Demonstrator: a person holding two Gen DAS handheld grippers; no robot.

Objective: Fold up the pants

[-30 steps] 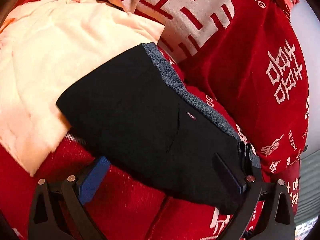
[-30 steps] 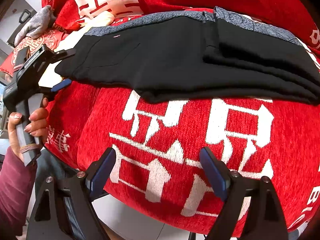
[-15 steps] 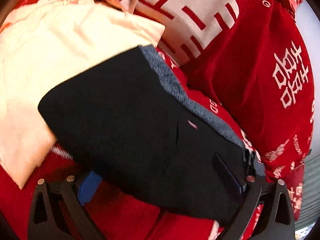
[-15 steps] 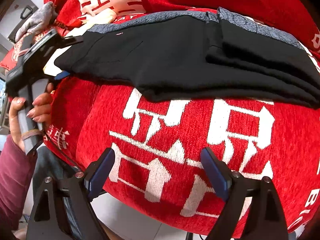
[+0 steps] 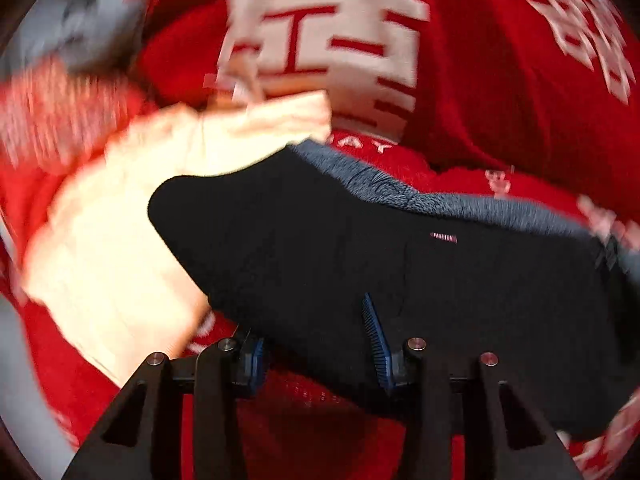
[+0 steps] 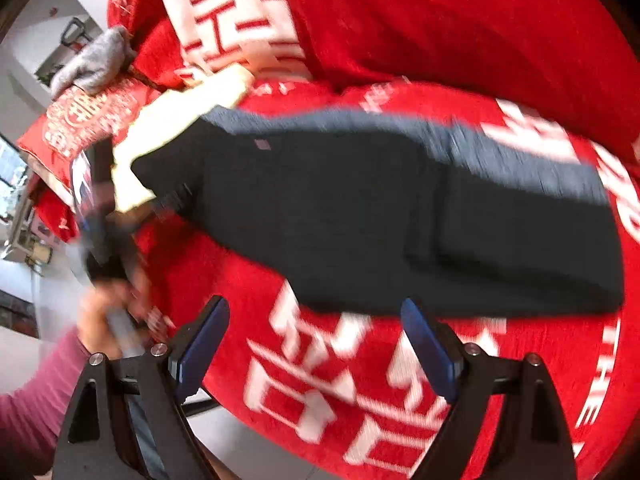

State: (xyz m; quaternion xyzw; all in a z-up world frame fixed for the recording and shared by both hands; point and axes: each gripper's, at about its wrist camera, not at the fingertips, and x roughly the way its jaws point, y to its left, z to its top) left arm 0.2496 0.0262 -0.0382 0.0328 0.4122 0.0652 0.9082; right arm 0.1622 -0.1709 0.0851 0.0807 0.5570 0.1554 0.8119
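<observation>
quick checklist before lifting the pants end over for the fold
1. Left gripper on the pants: jaws closing with the black edge between them; firm pinch cannot tell.
2. Right gripper free: ok, open, nothing between its fingers.
3. Pants lying flat on the red cover: ok, far end already doubled over.
4. Cream cloth caught in the grip: cannot tell, it lies partly under the pants corner.
5. Picture sharpness: not ok, both views are blurred.

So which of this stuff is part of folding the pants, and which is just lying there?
Part of the job:
- black pants
- left gripper, closing on the pants' edge
- right gripper, open

Just lying about:
- cream cloth
- grey cloth
- red blanket
</observation>
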